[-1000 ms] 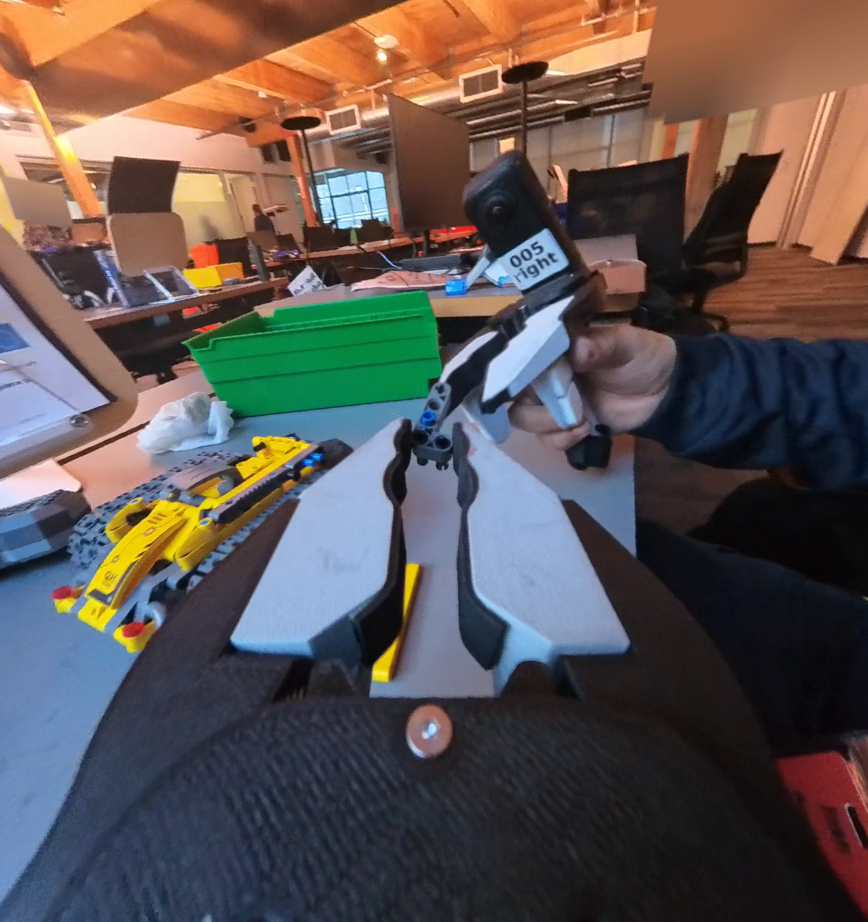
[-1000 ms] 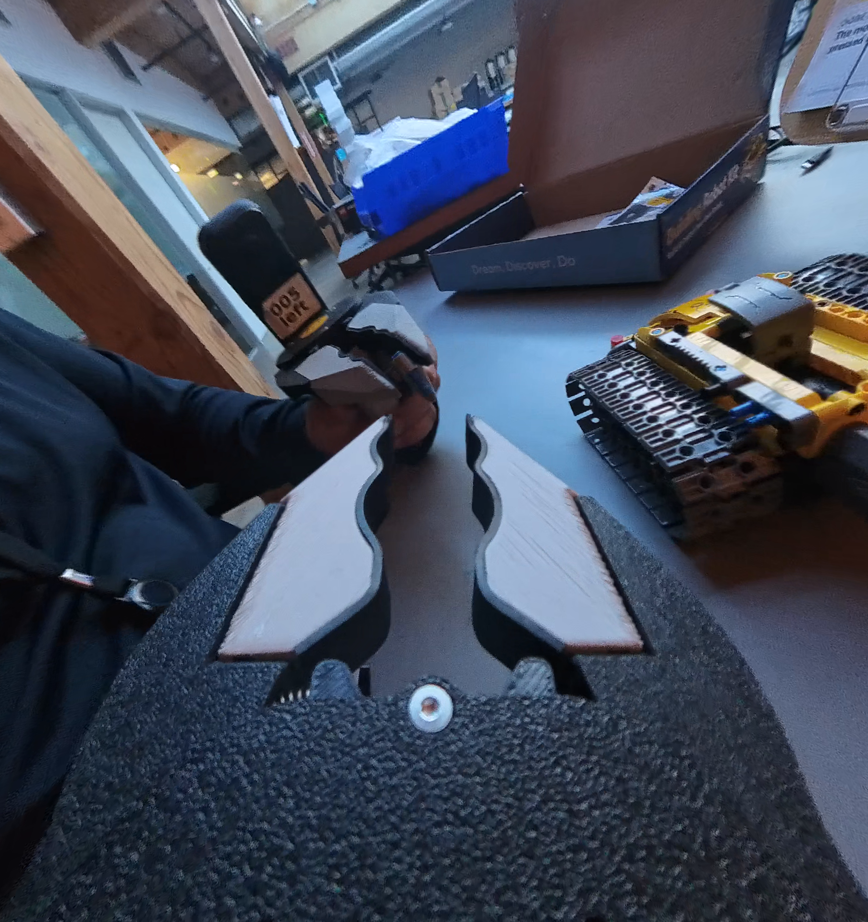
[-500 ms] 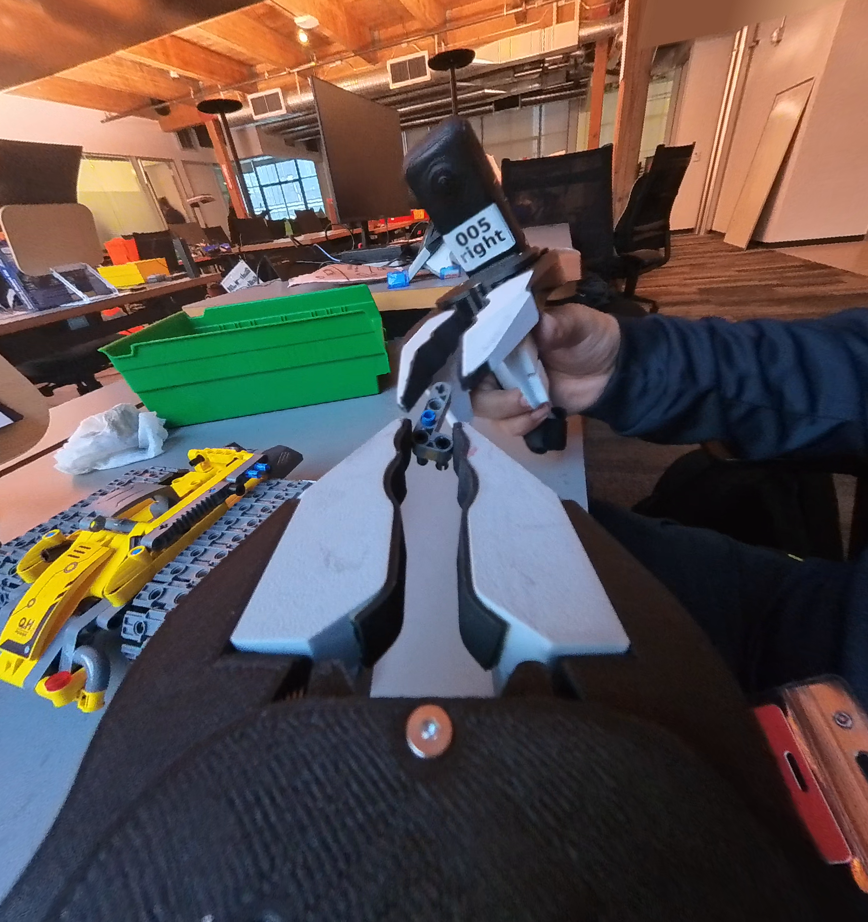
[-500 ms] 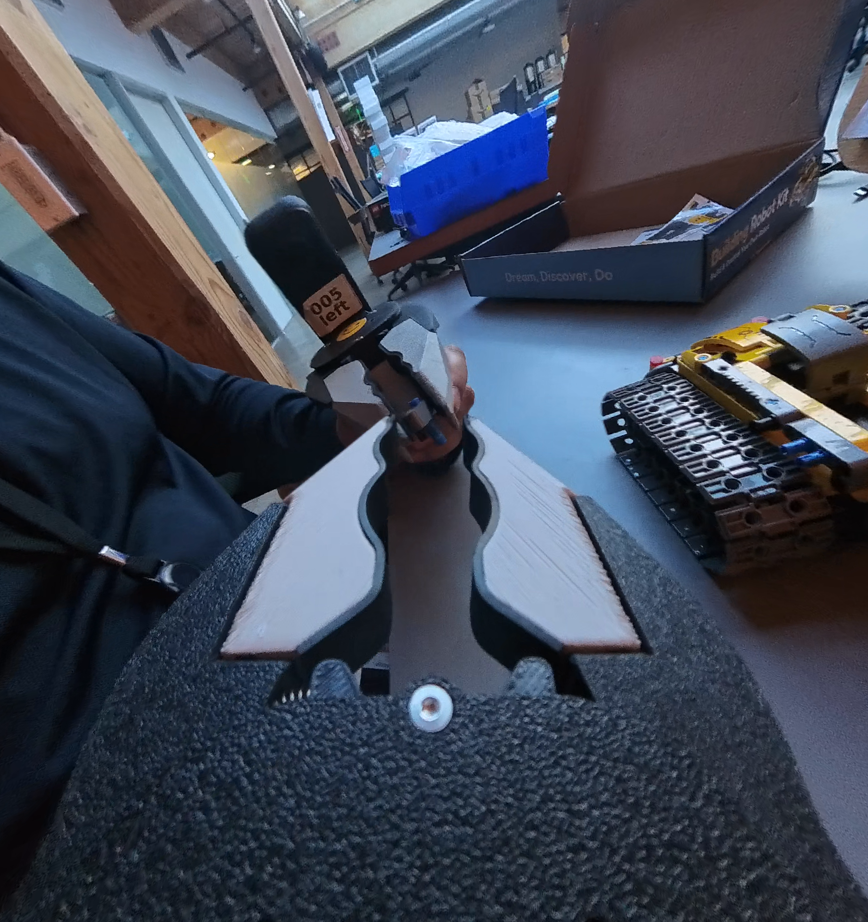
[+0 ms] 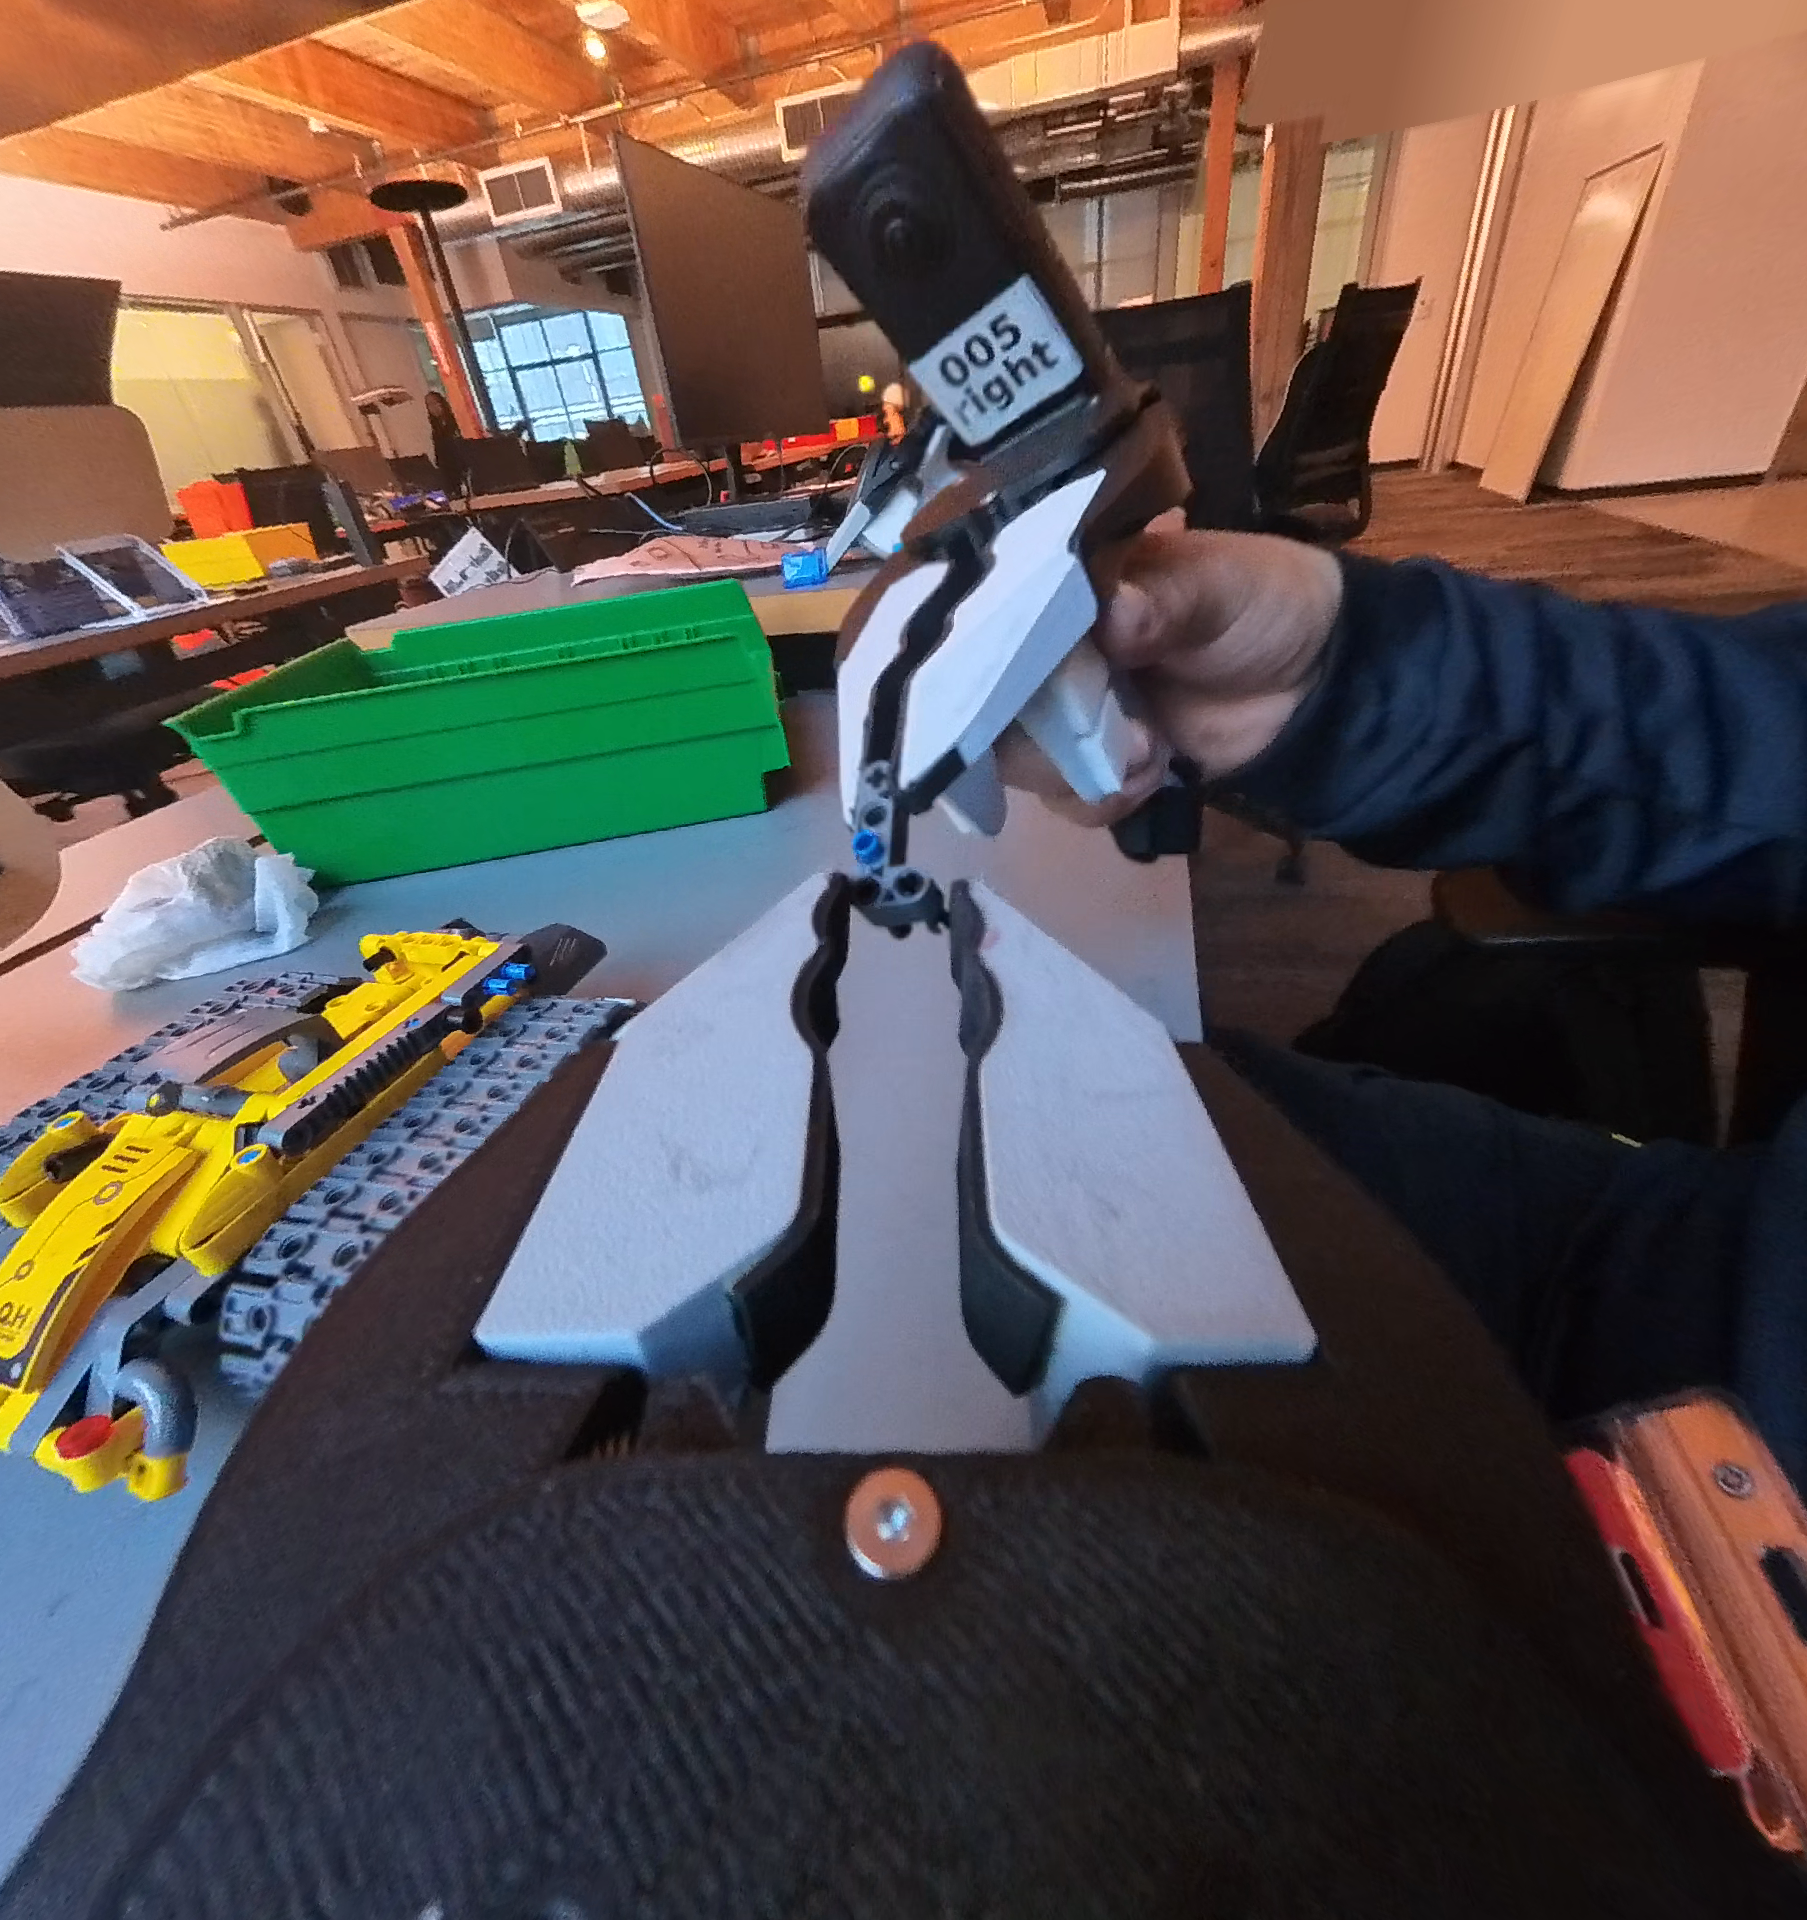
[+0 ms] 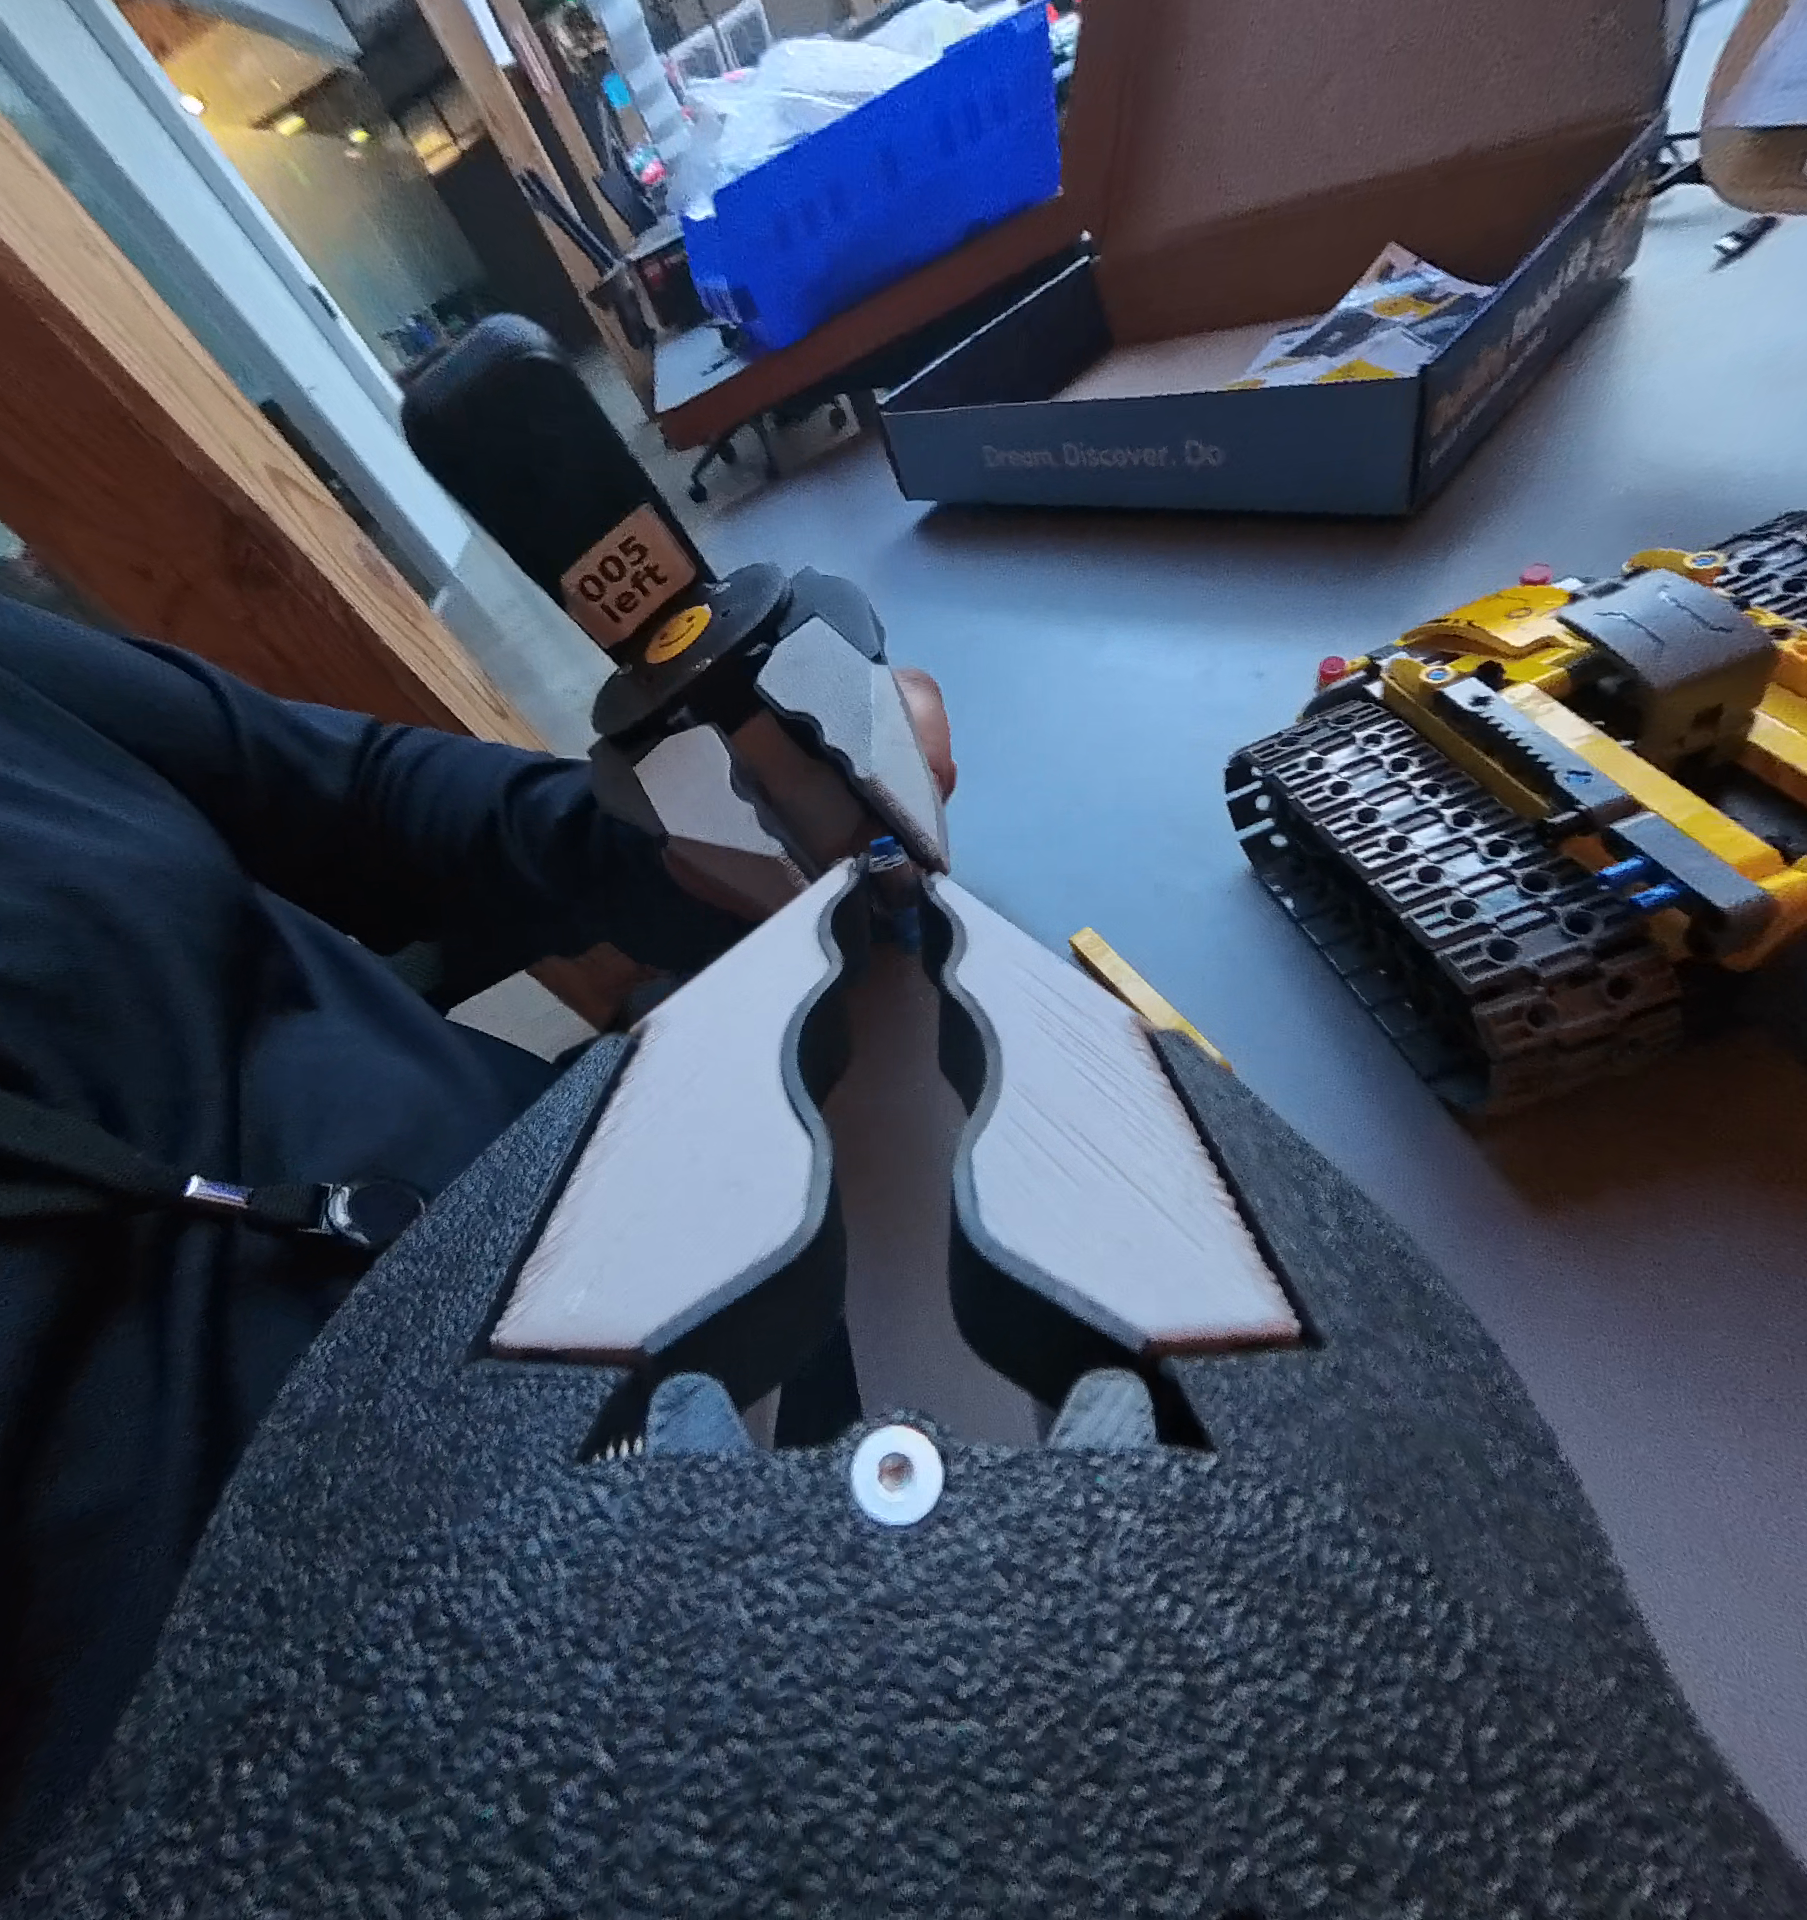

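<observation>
My left gripper (image 5: 897, 896) is shut on the lower end of a small grey brick piece (image 5: 909, 904) with a blue pin (image 5: 863, 847), held above the grey table (image 5: 670, 894). My right gripper (image 6: 894, 878) meets it tip to tip and is shut on the same piece's upper end; the piece barely shows between its fingertips (image 6: 894, 909). The right gripper (image 5: 883, 821) shows from the left wrist view, coming down from above. The left gripper (image 6: 883, 847) shows in the right wrist view, held by a hand in a dark sleeve.
A yellow and grey tracked brick vehicle (image 5: 203, 1143) stands on the table, also in the right wrist view (image 6: 1564, 779). A yellow flat bar (image 6: 1138, 987) lies near it. Stacked green bins (image 5: 504, 727), crumpled white paper (image 5: 192, 909) and an open cardboard box (image 6: 1242, 436) stand farther back. Only a small space, under 4 cm, lies between the two pairs of fingers.
My right gripper was open; it has moved in to the left gripper's tips and closed on the grey piece. The left gripper has kept its hold on the piece.
</observation>
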